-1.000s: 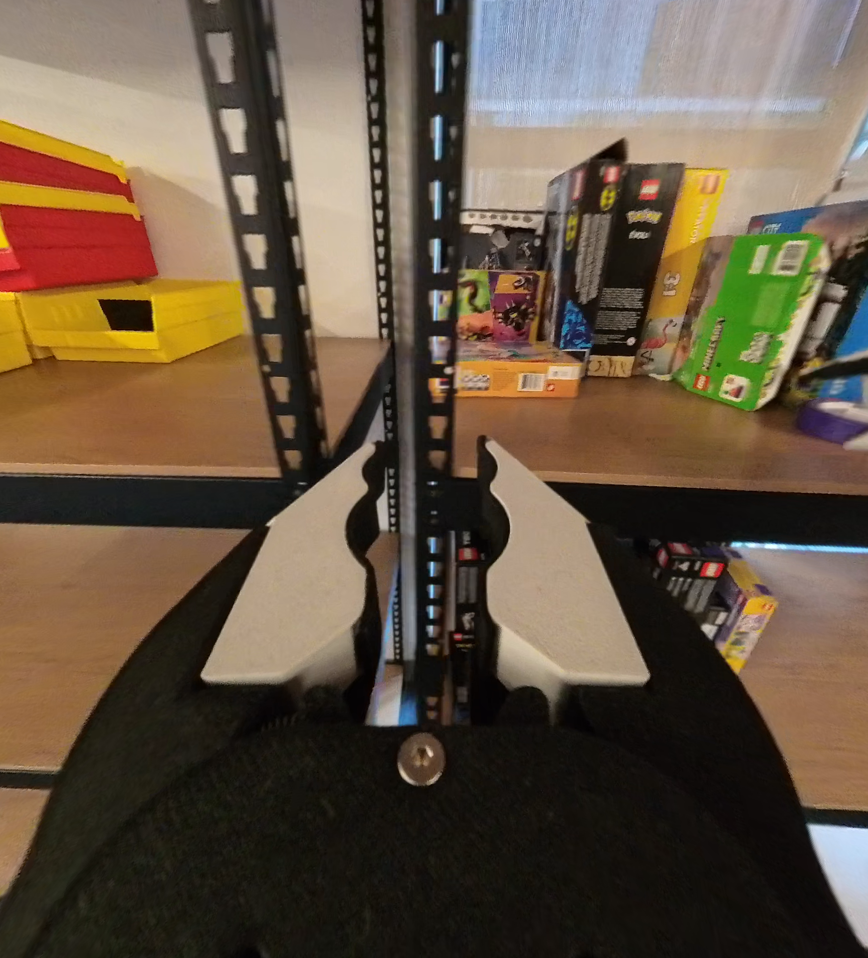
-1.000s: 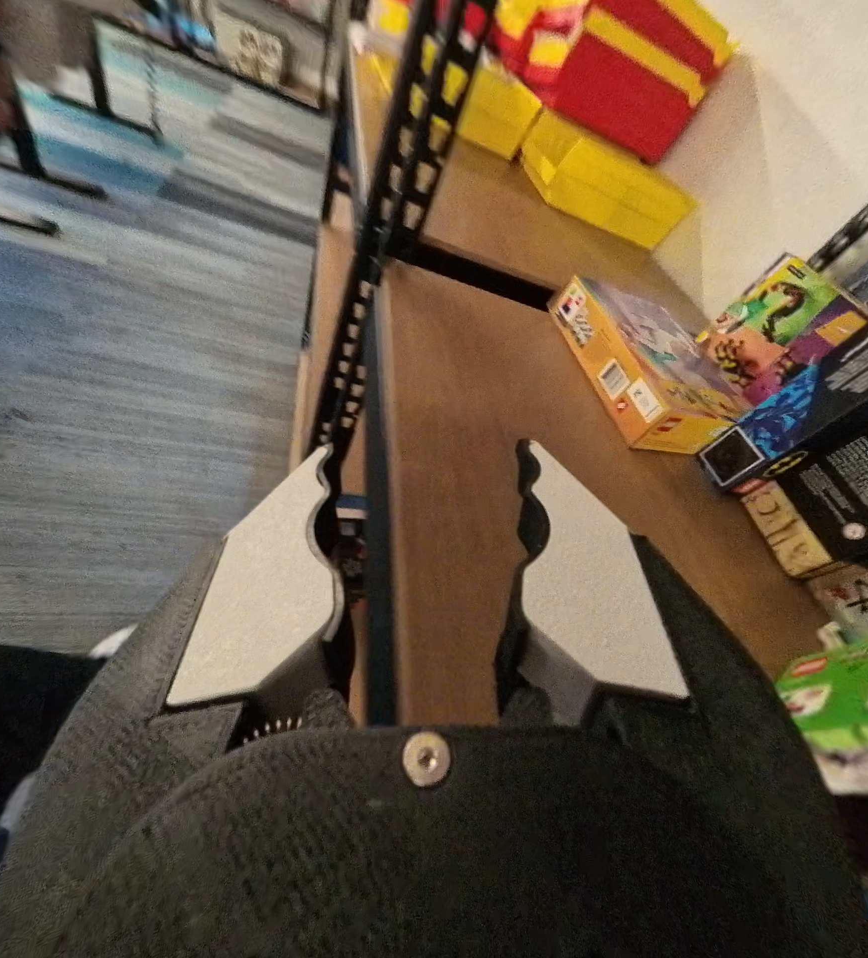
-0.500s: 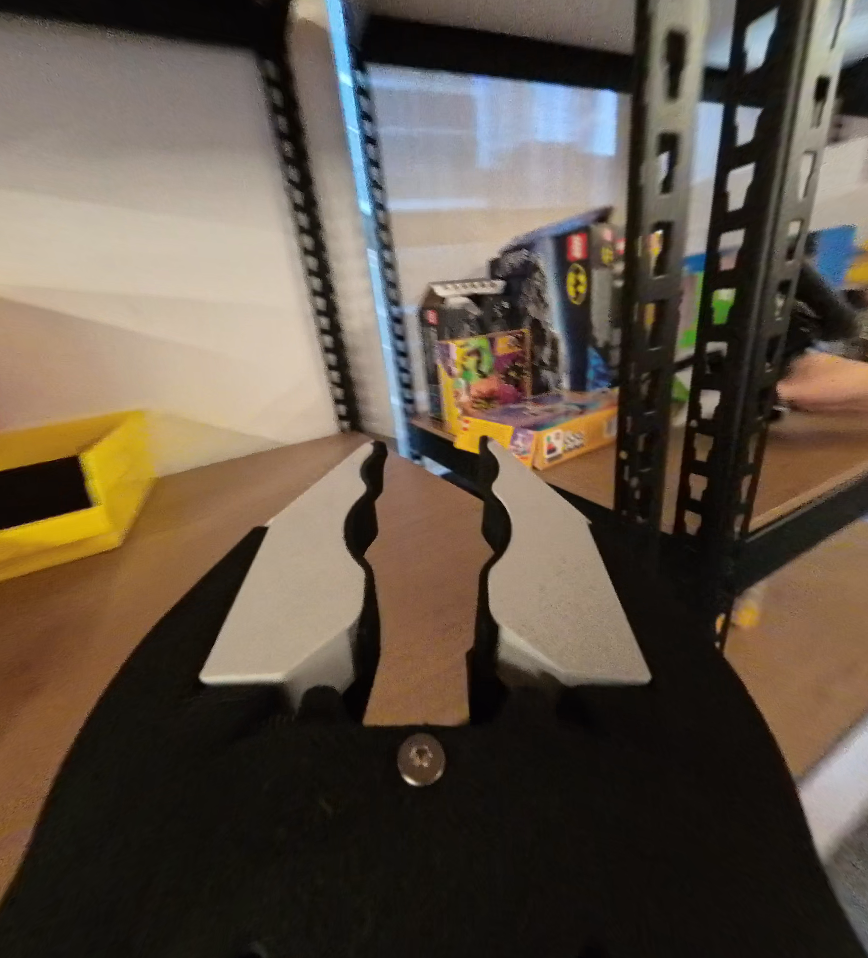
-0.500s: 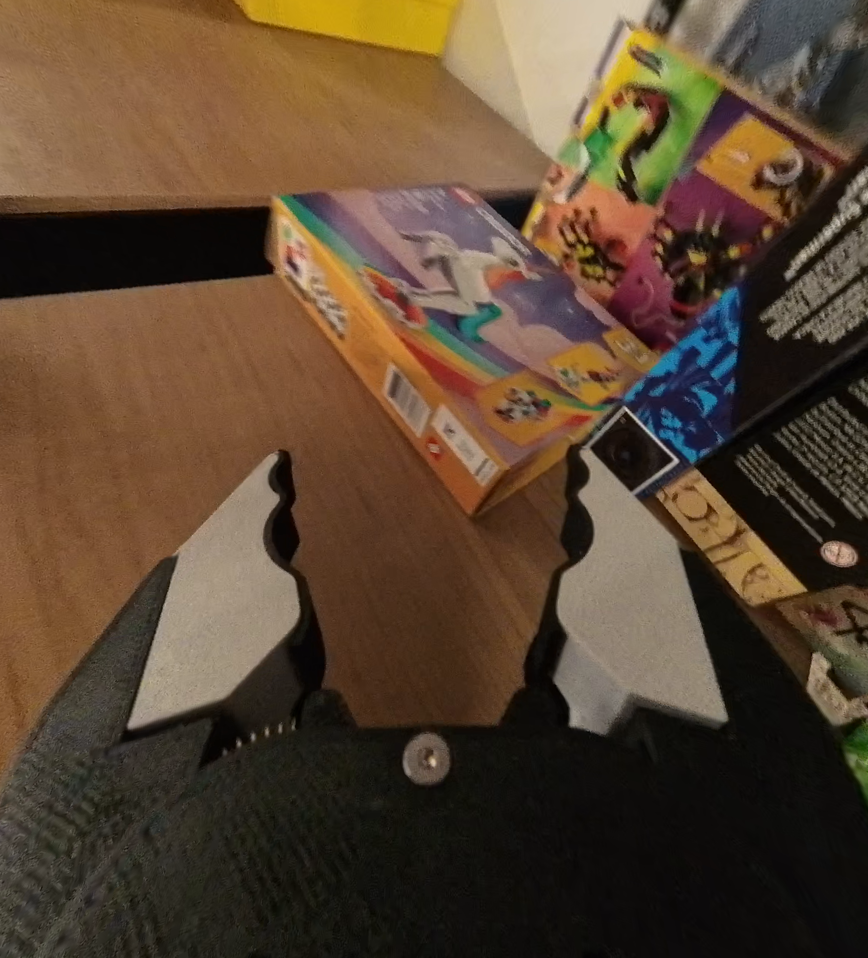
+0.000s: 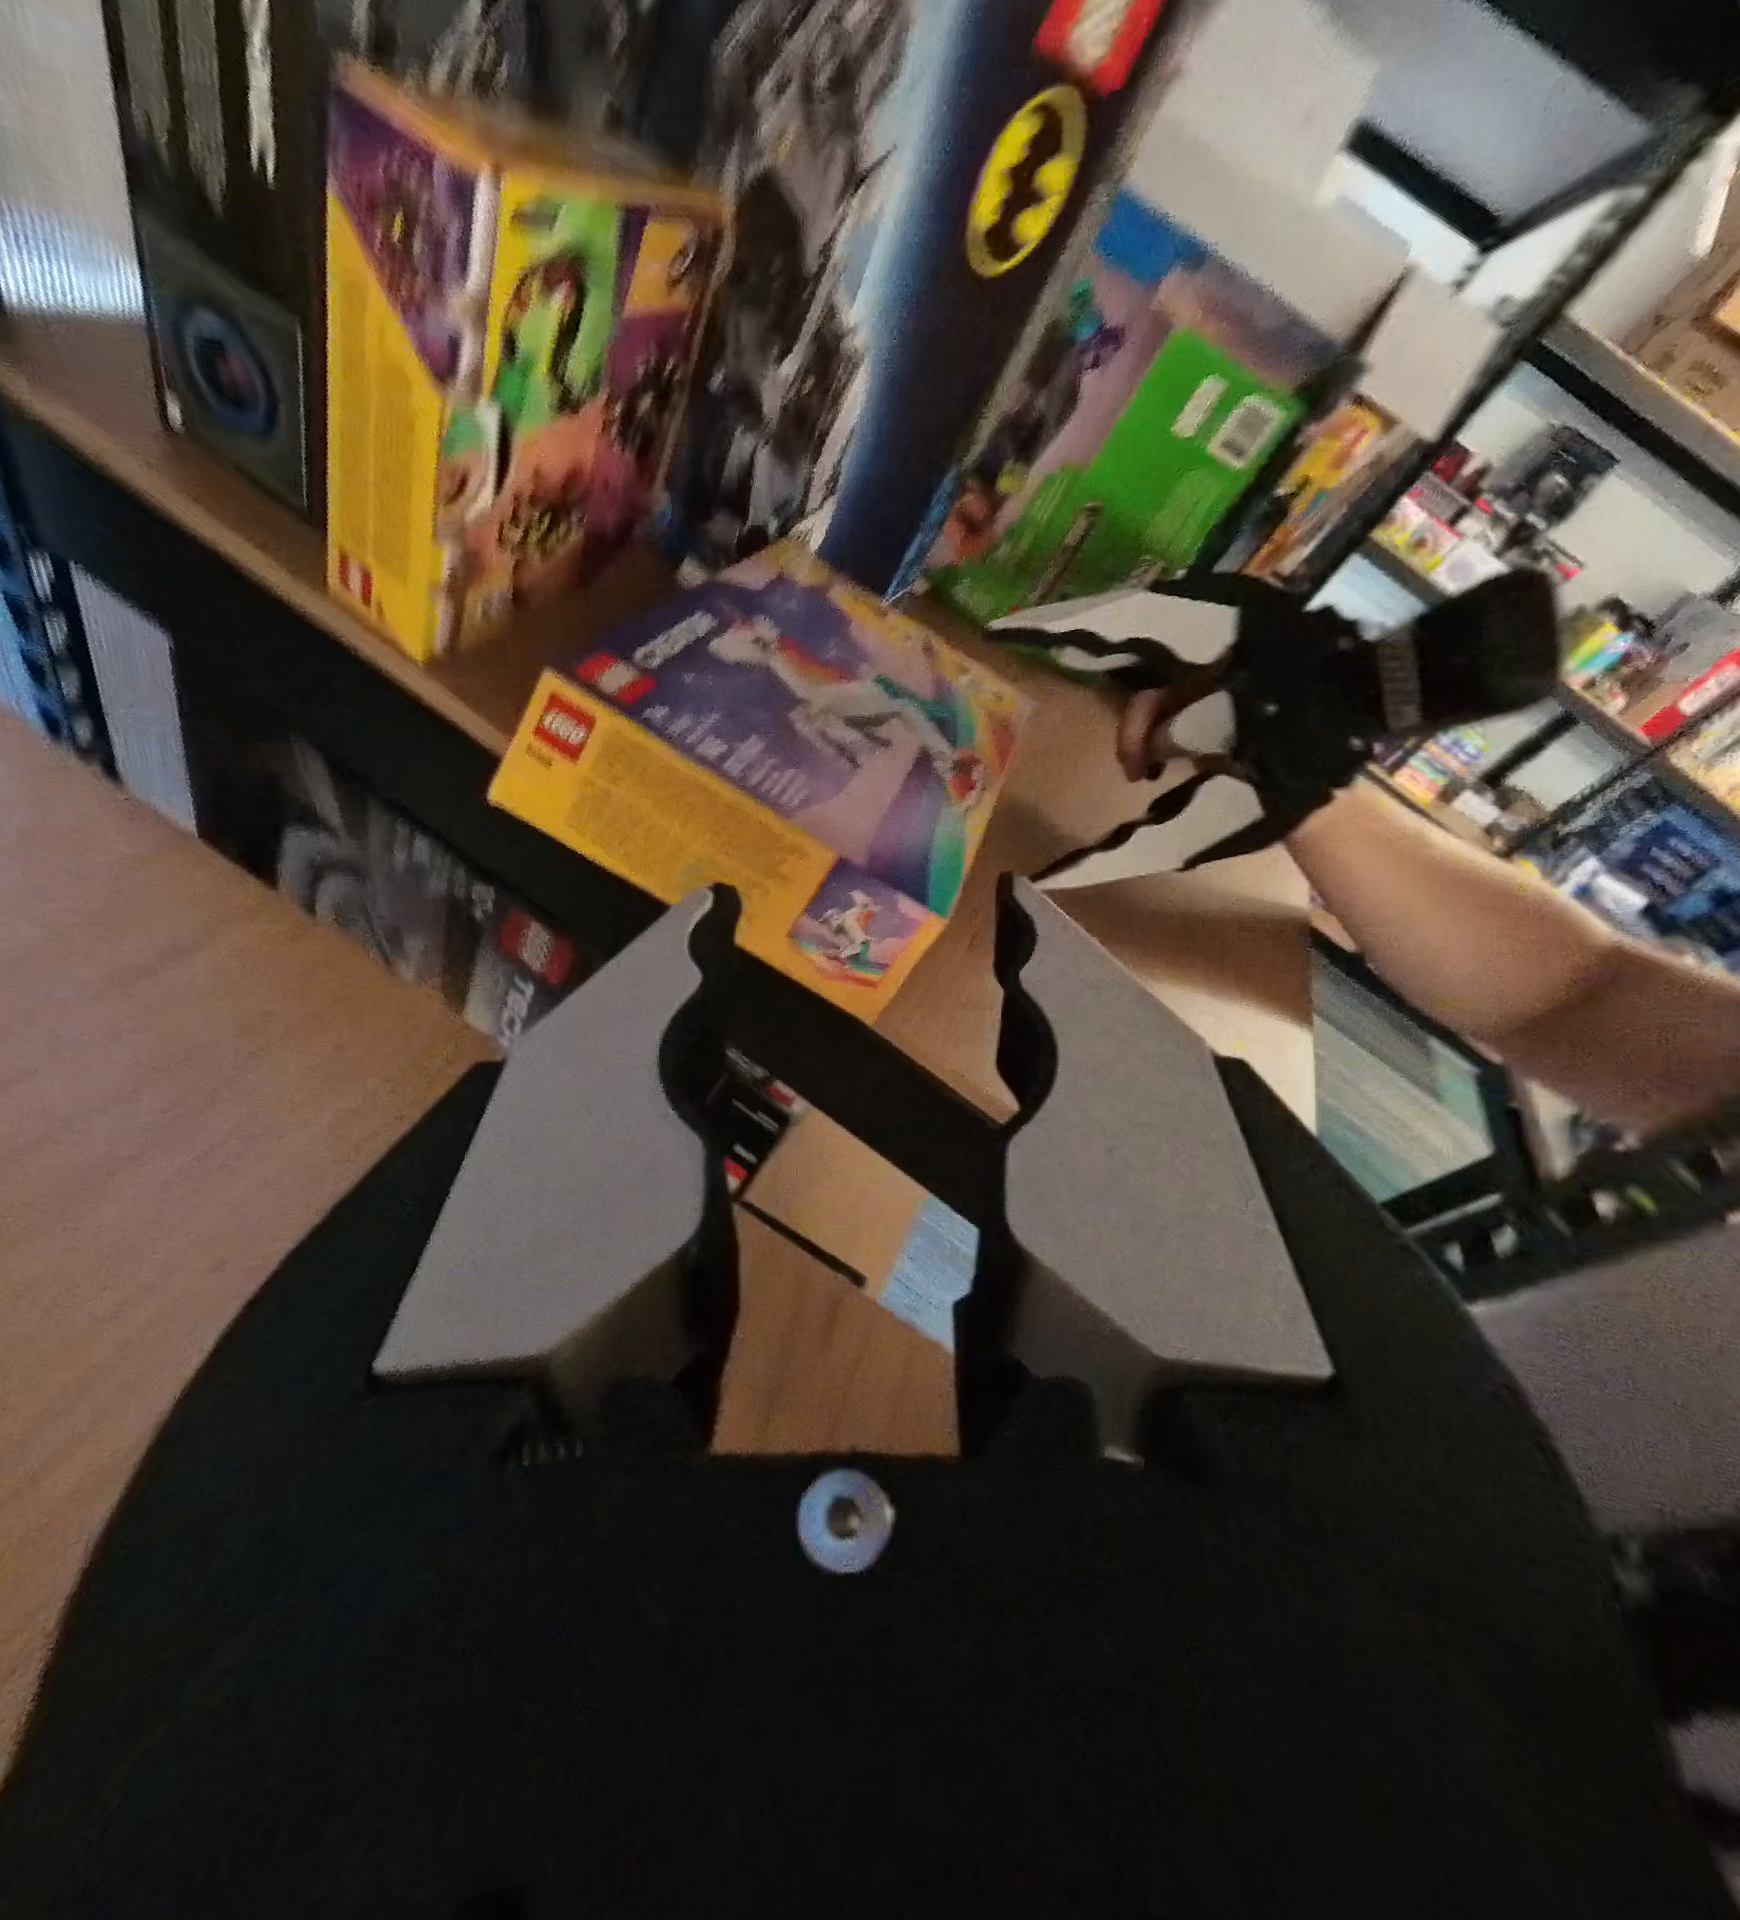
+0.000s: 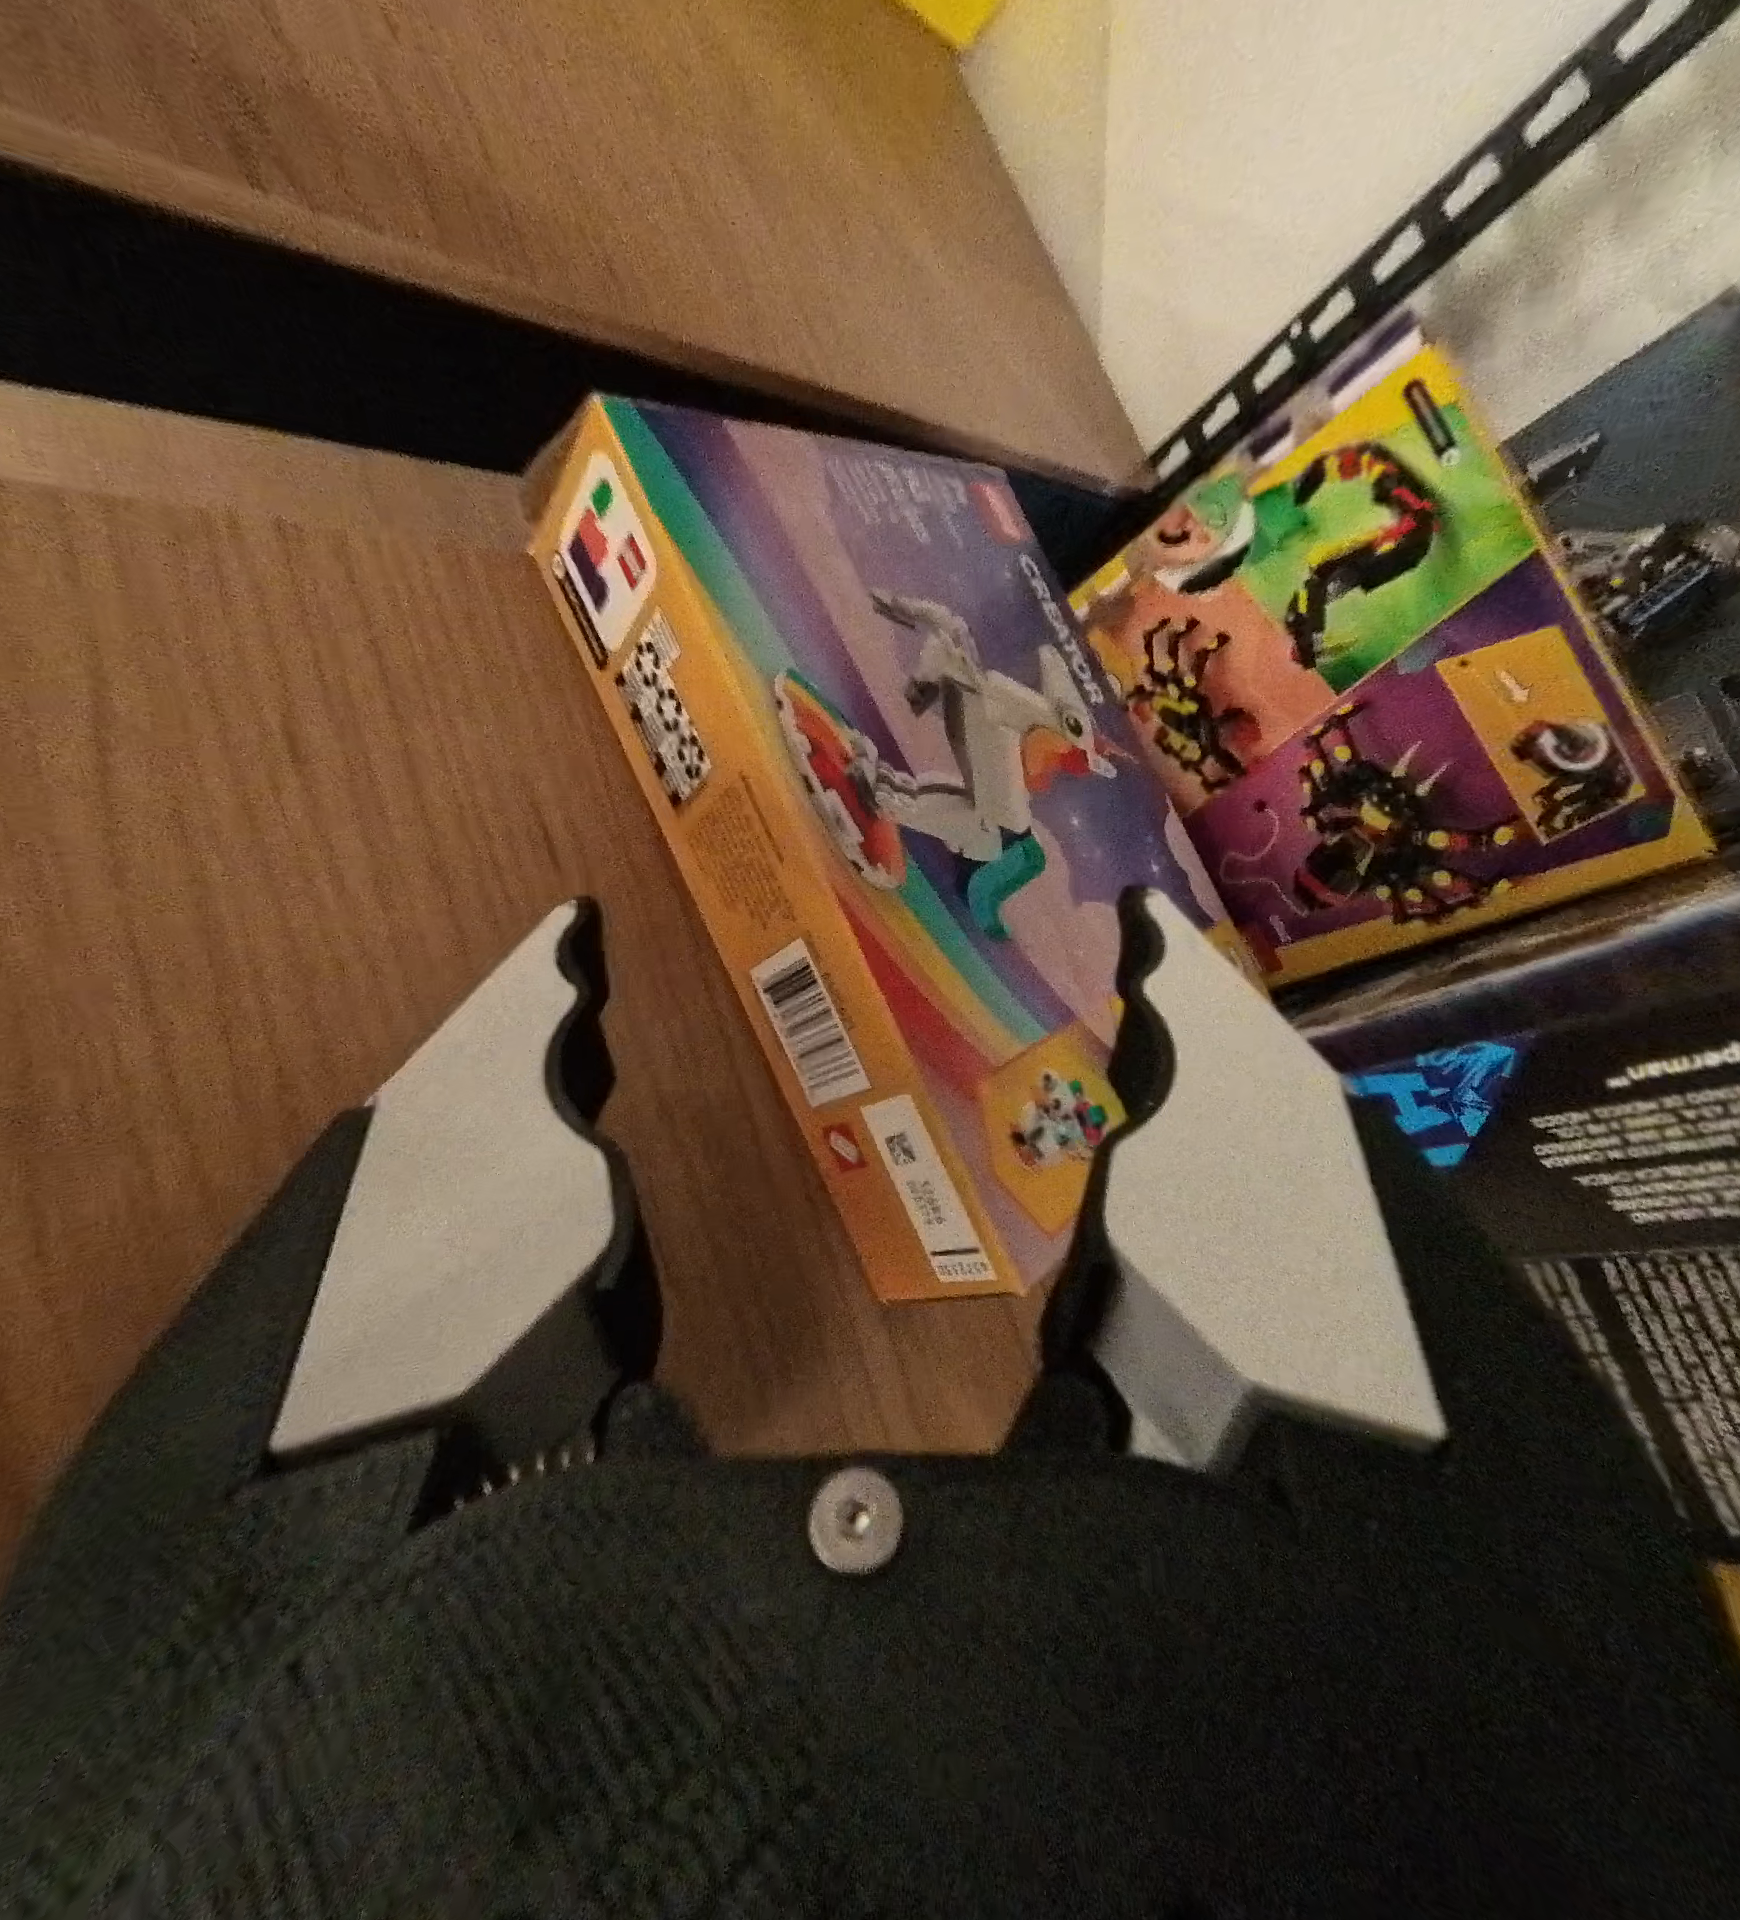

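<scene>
On a wood-grain shelf (image 6: pixel 222 727) in a black steel rack, an orange-edged toy box (image 6: pixel 845 831) with a white winged horse and a rainbow on its purple face is lying flat, its long barcode side turned toward the right gripper (image 6: pixel 861 914). That gripper is hovering just above the shelf with its jaws spread wide, the box's near end sitting between the grey fingers (image 6: pixel 471 1174) but touching neither. Half a second earlier the box was lying farther ahead, beyond the fingertips; now the gripper has closed in around its corner. The left gripper (image 5: pixel 861 904), jaws partly open and empty, has swung from a bare shelf board to face the same box (image 5: pixel 762 769) across the shelf's black edge, with the right gripper (image 5: pixel 1136 748) and a person's forearm (image 5: pixel 1531 956) showing beyond it. Behind the box are standing glossy cardboard boxes: a yellow one with snake and scorpion art (image 6: pixel 1385 686), a tall black one with a yellow bat emblem (image 5: pixel 991 249), and a green one (image 5: pixel 1136 468). The fingers are matte, with scalloped inner edges.
</scene>
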The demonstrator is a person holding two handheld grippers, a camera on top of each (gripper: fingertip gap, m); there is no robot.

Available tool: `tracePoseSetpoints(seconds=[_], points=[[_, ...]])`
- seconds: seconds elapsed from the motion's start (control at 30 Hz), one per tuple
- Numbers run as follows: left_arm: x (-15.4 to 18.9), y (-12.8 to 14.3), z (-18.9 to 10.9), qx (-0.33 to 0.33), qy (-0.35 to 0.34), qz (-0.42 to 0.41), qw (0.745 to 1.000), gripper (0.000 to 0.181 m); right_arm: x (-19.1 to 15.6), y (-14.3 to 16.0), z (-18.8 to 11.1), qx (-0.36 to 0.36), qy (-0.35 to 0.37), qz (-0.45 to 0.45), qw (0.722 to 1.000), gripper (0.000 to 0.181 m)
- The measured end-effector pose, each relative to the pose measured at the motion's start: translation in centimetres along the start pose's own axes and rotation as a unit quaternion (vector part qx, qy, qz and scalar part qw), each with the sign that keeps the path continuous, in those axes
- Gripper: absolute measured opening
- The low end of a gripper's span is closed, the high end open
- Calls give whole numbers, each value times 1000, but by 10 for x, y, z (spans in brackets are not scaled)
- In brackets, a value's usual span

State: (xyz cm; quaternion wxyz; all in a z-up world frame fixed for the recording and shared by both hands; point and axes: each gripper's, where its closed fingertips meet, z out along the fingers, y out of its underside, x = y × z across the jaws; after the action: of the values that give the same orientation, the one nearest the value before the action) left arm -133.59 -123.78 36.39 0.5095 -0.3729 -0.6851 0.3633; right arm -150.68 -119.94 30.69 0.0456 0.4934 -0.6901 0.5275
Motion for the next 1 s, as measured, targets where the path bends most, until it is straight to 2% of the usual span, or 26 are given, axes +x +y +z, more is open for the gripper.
tracePoseSetpoints(seconds=[0.27,0.57,0.8,1.0], points=[[-35,29,65,-79,-28,-192,978,76,19,32,-10,-26,17,94,995,97],[-45,45,107,-130,-46,-242,961,83,25,46,-14,-37,25,128,991,98],[-43,50,119,-142,-23,-275,951,72,21,47,-4,-19,-1,223,975,97],[-40,48,113,-144,12,-301,943,64,14,45,1,-37,-4,211,977,102]])
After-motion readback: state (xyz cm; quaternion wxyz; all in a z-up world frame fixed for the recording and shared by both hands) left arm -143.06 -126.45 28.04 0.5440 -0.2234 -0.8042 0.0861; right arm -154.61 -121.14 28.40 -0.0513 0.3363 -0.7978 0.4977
